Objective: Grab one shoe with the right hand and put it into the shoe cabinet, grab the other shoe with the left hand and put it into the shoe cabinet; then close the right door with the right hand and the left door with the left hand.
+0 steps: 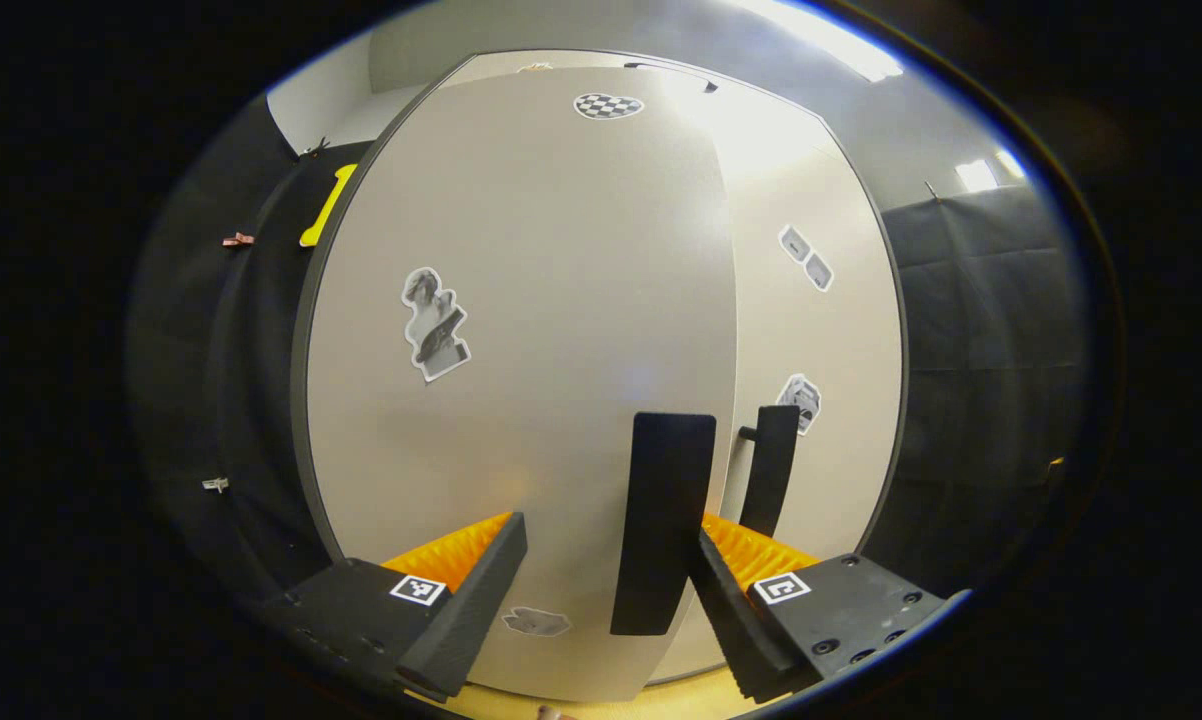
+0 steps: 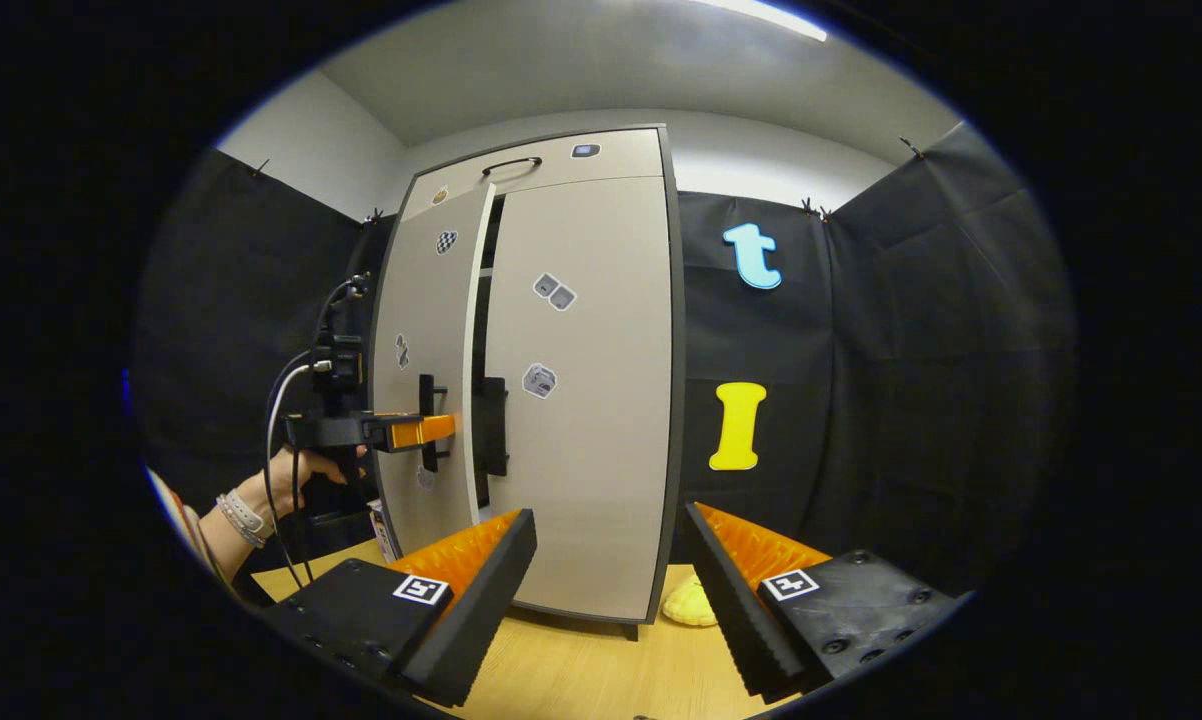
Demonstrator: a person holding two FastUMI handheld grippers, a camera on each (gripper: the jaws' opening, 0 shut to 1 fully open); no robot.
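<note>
Wooden floor [image 2: 581,670] | left door [image 2: 423,380] ajar, perhaps nearly closed | left hand-held gripper [image 2: 439,430] released at its handle [image 1: 661,520] | right hand-held gripper [image 2: 611,600] released

smooth matt cabinet doors [image 2: 581,400], wood-grain floor [image 2: 581,670]

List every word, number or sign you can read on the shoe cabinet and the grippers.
None can be read.
Stickers on the shoe cabinet: pictures, or too blurred to read.
Square marker on the left gripper: a pattern, not writing.
</note>
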